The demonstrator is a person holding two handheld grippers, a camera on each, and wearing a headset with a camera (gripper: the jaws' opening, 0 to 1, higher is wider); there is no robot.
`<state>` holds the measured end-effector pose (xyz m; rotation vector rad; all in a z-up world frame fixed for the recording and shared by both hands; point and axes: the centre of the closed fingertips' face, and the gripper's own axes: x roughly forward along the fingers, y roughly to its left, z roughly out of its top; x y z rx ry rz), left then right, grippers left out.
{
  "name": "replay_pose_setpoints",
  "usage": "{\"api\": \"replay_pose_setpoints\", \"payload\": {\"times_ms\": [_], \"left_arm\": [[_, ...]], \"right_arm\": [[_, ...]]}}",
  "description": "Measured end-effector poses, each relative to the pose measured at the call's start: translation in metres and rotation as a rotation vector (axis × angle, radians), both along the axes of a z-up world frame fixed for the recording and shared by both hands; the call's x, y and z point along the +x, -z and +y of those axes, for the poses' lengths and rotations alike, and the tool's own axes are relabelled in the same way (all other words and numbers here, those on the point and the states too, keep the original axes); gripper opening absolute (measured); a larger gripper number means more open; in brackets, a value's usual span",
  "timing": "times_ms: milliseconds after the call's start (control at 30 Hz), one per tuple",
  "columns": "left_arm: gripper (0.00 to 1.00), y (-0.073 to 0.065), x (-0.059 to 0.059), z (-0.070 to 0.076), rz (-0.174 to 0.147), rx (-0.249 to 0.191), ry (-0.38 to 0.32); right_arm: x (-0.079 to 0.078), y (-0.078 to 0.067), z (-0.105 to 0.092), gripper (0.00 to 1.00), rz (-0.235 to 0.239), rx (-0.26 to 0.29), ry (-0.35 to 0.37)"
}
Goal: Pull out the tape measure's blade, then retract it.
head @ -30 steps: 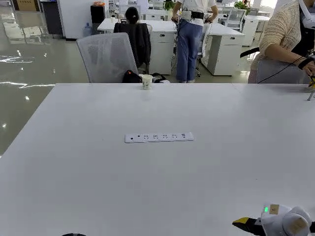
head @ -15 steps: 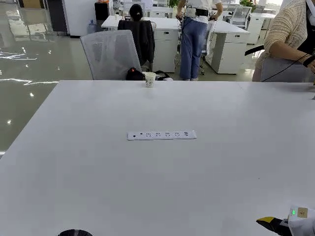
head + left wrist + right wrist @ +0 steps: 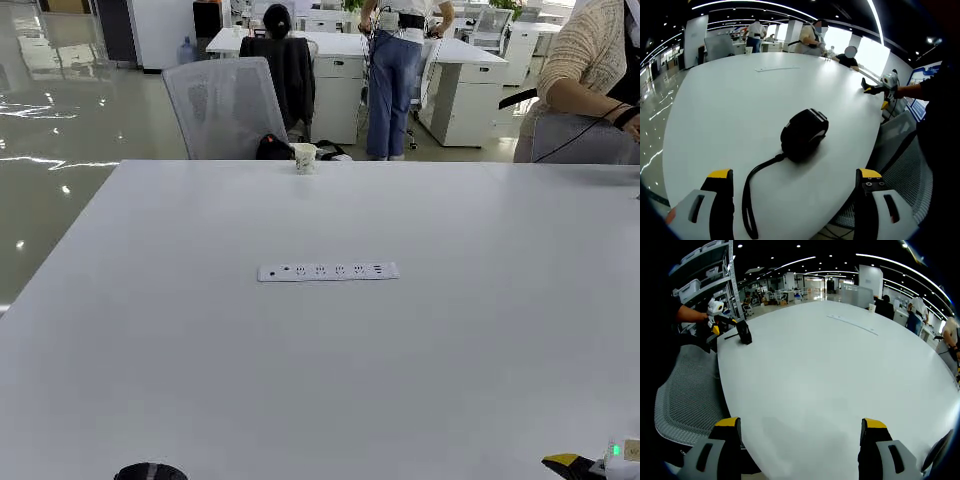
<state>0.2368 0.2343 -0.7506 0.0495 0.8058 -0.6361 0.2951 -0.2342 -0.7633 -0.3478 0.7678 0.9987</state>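
Near the front edge of the table [image 3: 200,350], the black tape measure [image 3: 804,134] sits just ahead of the left gripper [image 3: 794,175], whose jaws are wide apart and not touching it. The right gripper [image 3: 800,422] is spread too, with loads of bare tabletop out to the power strip [image 3: 328,271]. Versus a second ago, less of the right gripper pokes into the head view.

The left tongs [image 3: 794,175] have two pale grey jaws with yellow tips and black inner faces. Each jaw has a dark slot in its outer side, and one shows small screws just under the yellow. The right tongs [image 3: 800,423] are built the same way. In the head view they show a white body, a small green light and a black beak tipped yellow. A dark sleeve [image 3: 935,92] runs up behind them.
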Motion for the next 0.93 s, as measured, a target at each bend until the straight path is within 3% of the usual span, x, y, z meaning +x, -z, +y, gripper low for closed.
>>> {"api": "replay_pose_setpoints", "payload": {"times_ms": [167, 567, 933], "left_arm": [[0.99, 0.001, -0.001, 0.001, -0.004, 0.000, -0.005], [0.99, 0.005, -0.008, 0.000, 0.018, 0.000, -0.006], [0.99, 0.004, -0.006, 0.002, 0.014, 0.014, 0.001]], "right_arm": [[0.003, -0.001, -0.008, 0.99, 0.004, 0.003, 0.019], [-0.009, 0.005, -0.001, 0.99, 0.024, 0.024, -0.001], [-0.009, 0.002, -0.001, 0.99, 0.027, 0.034, 0.004]]}}
